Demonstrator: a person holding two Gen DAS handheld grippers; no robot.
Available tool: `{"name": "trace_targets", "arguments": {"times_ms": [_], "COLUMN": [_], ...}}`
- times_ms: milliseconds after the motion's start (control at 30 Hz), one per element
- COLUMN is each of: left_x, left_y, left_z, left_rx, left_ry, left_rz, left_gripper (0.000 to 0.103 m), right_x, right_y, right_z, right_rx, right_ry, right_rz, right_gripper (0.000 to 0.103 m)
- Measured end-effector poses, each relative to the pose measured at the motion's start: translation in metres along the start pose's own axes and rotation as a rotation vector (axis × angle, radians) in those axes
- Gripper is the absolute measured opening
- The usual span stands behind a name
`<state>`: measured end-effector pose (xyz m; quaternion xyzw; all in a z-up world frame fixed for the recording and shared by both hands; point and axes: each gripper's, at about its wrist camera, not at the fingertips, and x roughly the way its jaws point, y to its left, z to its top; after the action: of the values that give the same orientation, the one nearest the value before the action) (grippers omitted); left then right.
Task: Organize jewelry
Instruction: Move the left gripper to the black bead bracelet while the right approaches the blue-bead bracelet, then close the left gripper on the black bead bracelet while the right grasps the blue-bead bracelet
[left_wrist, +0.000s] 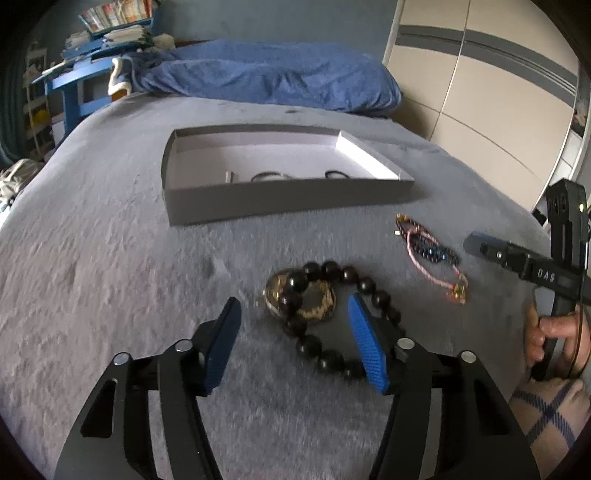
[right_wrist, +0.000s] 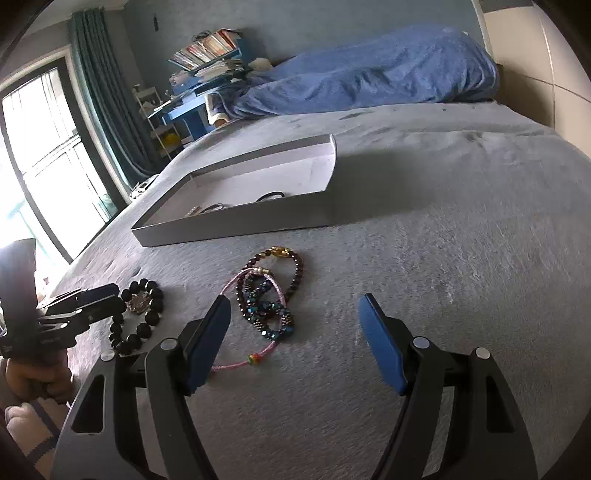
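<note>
A black bead bracelet (left_wrist: 328, 360) lies on the grey bedspread, looped round a brown round piece (left_wrist: 317, 301). My left gripper (left_wrist: 293, 301) stands over it with its jaws apart; the beads lie between the blue pads, and the left pad (left_wrist: 221, 343) is clear of them. In the right wrist view the same bracelet (right_wrist: 153, 317) sits at the tip of the left gripper (right_wrist: 110, 295). A tangle of small bracelets (right_wrist: 266, 299) with a pink cord (right_wrist: 255, 354) lies by the left finger of my open right gripper (right_wrist: 294, 298). The grey box (left_wrist: 288, 199) beyond holds dark loops (left_wrist: 266, 176).
A blue duvet (left_wrist: 266, 74) lies bunched at the head of the bed. A pale wardrobe (left_wrist: 480, 110) stands on the right, and a blue desk (left_wrist: 74, 81) with books on the left. A window (right_wrist: 48, 166) and a green curtain are beyond the bed's left edge.
</note>
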<state>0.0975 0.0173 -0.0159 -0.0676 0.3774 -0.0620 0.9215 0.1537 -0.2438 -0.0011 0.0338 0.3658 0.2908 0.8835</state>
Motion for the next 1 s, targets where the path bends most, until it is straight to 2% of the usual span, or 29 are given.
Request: {"name": "trace_targets", "arguments": {"times_ms": [67, 233, 333, 500, 567, 633, 767, 867, 933, 967, 1000], "left_x": [0.002, 0.003, -0.004, -0.028, -0.034, -0.038, -0.038, -0.024, -0.021, -0.02, -0.019], "left_y": [0.0, 0.0, 0.005, 0.028, 0.037, 0.047, 0.06, 0.062, 0.06, 0.06, 0.06], "left_z": [-0.006, -0.011, -0.011, -0.011, -0.012, -0.012, -0.014, -0.02, -0.021, -0.021, -0.021], "left_rx": [0.009, 0.009, -0.012, -0.102, -0.12, -0.141, -0.178, -0.188, -0.178, -0.177, -0.177], "left_ry": [0.031, 0.044, 0.005, -0.094, -0.107, -0.111, -0.101, -0.041, -0.028, -0.015, -0.004], "left_rz": [-0.019, -0.042, -0.043, -0.012, 0.009, 0.027, 0.061, 0.074, 0.072, 0.068, 0.066], "left_gripper": [0.039, 0.019, 0.016, 0.015, 0.015, 0.015, 0.015, 0.015, 0.016, 0.021, 0.021], "right_x": [0.0, 0.007, 0.012, 0.013, 0.015, 0.016, 0.02, 0.023, 0.027, 0.029, 0.03], "right_y": [-0.001, 0.003, 0.002, 0.002, 0.002, 0.003, 0.007, 0.015, 0.019, 0.02, 0.021], "right_z": [0.0, 0.001, 0.001, 0.002, 0.002, 0.003, 0.002, 0.003, 0.002, 0.003, 0.003], "right_rx": [-0.001, -0.028, -0.026, -0.027, -0.033, -0.04, -0.068, -0.109, -0.128, -0.135, -0.136], "right_ry": [0.006, 0.052, 0.075, 0.082, 0.089, 0.097, 0.113, 0.121, 0.133, 0.145, 0.148], "right_rz": [0.004, 0.011, 0.015, 0.017, 0.014, 0.011, 0.009, -0.004, -0.012, -0.016, -0.018], "right_gripper": [0.071, 0.071, 0.07, 0.068, 0.062, 0.061, 0.053, 0.052, 0.052, 0.052, 0.052]}}
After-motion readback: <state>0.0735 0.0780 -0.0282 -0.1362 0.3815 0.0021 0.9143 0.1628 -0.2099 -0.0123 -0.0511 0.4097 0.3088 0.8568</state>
